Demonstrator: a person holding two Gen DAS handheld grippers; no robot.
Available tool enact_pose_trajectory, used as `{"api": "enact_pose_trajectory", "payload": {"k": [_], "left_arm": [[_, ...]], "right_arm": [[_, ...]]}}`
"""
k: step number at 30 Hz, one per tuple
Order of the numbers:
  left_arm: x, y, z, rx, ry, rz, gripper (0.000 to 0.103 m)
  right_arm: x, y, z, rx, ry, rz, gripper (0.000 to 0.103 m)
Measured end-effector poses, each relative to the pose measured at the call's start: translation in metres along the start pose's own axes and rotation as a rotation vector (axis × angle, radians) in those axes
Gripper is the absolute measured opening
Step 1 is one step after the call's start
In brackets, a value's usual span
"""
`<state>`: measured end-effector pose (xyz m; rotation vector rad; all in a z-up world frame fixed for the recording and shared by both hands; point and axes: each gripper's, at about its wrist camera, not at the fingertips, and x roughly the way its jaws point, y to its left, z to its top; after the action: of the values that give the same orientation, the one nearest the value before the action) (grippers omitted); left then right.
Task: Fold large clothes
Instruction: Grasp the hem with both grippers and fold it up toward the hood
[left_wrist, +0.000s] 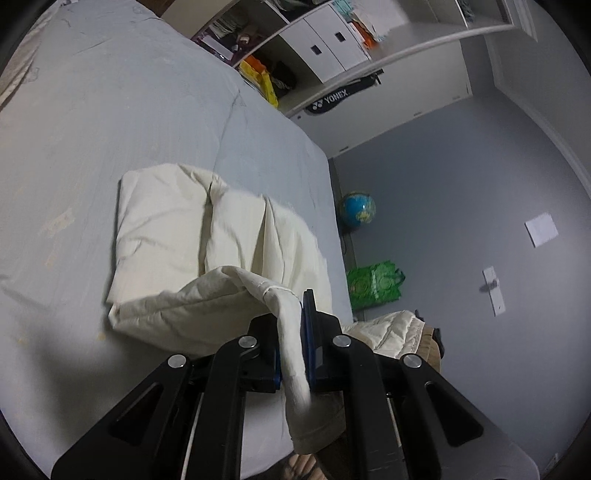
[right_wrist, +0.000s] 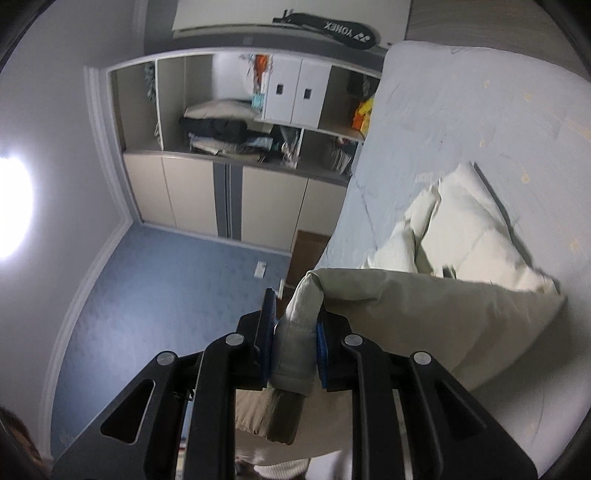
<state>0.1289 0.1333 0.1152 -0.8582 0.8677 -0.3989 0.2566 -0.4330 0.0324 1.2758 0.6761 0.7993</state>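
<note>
A cream quilted garment (left_wrist: 192, 240) lies partly folded on the pale grey bed (left_wrist: 110, 110). Its near edge is lifted off the sheet. My left gripper (left_wrist: 293, 332) is shut on a thin fold of that edge, which hangs down between the blue pads. In the right wrist view the same garment (right_wrist: 461, 240) stretches from the bed to my right gripper (right_wrist: 295, 328), which is shut on a thick bunched end of it. The raised cloth (right_wrist: 424, 314) spans between that grip and the bed.
The bed's edge (left_wrist: 332, 221) drops to a grey-blue floor (left_wrist: 461, 221) with a globe (left_wrist: 357, 209) and a green bag (left_wrist: 373, 284). An open wardrobe with shelves (right_wrist: 240, 122) and a racket bag (right_wrist: 332, 27) stand beyond. A person's clothing (left_wrist: 399, 328) shows below the grip.
</note>
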Motion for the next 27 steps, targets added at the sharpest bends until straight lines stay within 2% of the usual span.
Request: {"api": "enact_pose_trajectory", "payload": {"k": [9, 17, 21, 25, 27], "left_arm": [[0.036, 0.029, 0.059, -0.103, -0.013, 0.003, 0.01], [0.09, 0.062, 0.113, -0.168, 0.002, 0.11, 0.018], [0.114, 0.094, 0.125, -0.249, 0.02, 0.152, 0.026], [0.126, 0.118, 0.123, -0.321, 0.027, 0.15, 0.029], [0.126, 0.126, 0.118, -0.351, 0.026, 0.134, 0.034]], "right_arm": [[0.054, -0.034, 0.051, 0.074, -0.038, -0.067, 0.016], [0.103, -0.083, 0.088, 0.156, -0.06, -0.185, 0.016], [0.122, -0.111, 0.099, 0.191, -0.05, -0.249, 0.016], [0.136, -0.132, 0.101, 0.23, -0.021, -0.283, 0.023], [0.14, -0.139, 0.102, 0.262, -0.002, -0.282, 0.035]]}}
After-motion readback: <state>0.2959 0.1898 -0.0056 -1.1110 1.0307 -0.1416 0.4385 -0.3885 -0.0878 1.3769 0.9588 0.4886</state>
